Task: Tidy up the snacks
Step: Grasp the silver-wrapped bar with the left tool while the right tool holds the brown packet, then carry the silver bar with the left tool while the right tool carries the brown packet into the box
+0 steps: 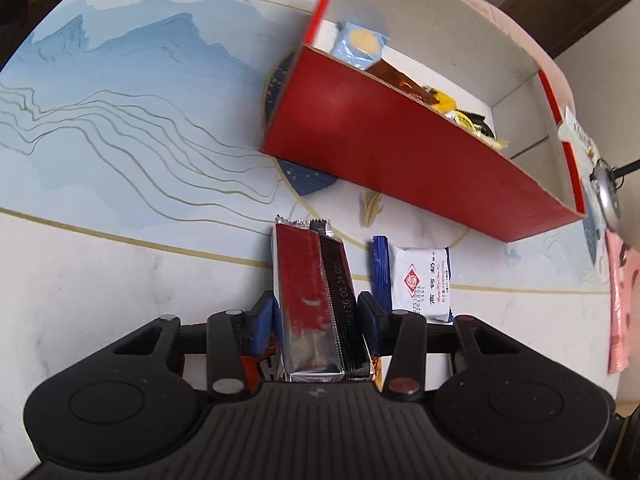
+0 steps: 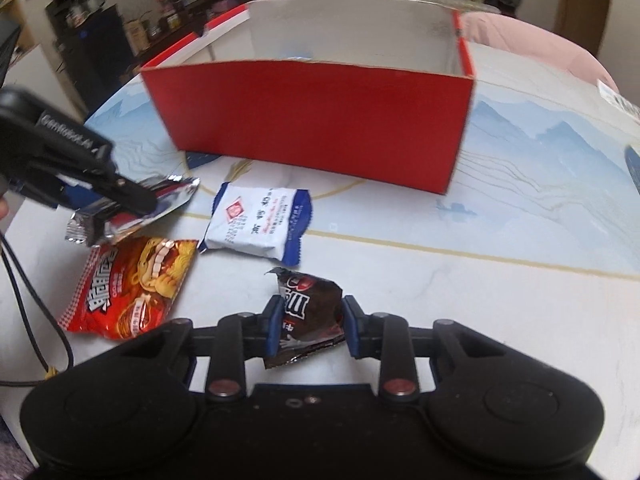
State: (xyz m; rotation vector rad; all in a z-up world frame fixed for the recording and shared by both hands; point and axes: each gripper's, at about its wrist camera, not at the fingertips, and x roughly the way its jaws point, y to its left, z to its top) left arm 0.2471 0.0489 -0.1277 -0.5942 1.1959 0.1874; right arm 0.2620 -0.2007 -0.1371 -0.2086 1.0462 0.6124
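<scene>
Two tongs pinching, left tongs [image 1: 320, 320] on foil bar [image 1: 316, 304], right tongs [image 2: 309, 326] on brown M&M's packet [image 2: 310, 314]

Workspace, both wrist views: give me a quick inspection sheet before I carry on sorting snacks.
Surface: round table with a blue mountain print.
Job's things: red box, open top, snacks already inside; white biscuit packet and red snack bag lie loose in front of it.
Clutter: pink item at the table edge.
Grippers: left gripper clamped on a silver-red foil pack; right gripper clamped on a dark brown candy bag.
Cables: black cable beside the left gripper.
Surroundings: dark shelves behind, blurred.
</scene>
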